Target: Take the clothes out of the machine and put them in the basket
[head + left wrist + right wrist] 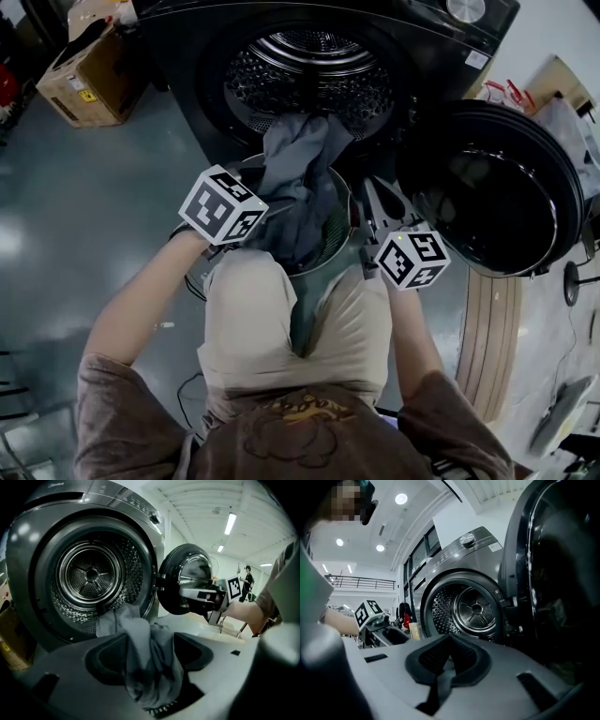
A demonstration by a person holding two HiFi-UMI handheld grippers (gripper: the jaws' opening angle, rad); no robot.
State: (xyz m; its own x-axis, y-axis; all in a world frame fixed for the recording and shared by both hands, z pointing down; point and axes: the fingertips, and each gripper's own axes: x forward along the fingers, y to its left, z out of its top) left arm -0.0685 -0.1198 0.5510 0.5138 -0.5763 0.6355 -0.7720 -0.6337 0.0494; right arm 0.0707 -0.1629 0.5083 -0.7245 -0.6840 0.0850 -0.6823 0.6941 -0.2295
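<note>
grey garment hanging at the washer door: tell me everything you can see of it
The soft, crumpled grey cloth garment trails out of the dark washing machine's drum, over the lip and down into the round basket below. Its lower folds lie between the left gripper's parted fingers. No print shows.

lab hall, ceiling strip lights (229, 523), cardboard box (89, 70)

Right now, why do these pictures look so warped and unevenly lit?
Head view: dim overall, with a pale glare patch on the floor. Left gripper view: the wide lens bends the washing machine, the corners go black, and the grey cloth near the lens is soft. Right gripper view: the ceiling lights blow out, and the door is nearly black.
</note>
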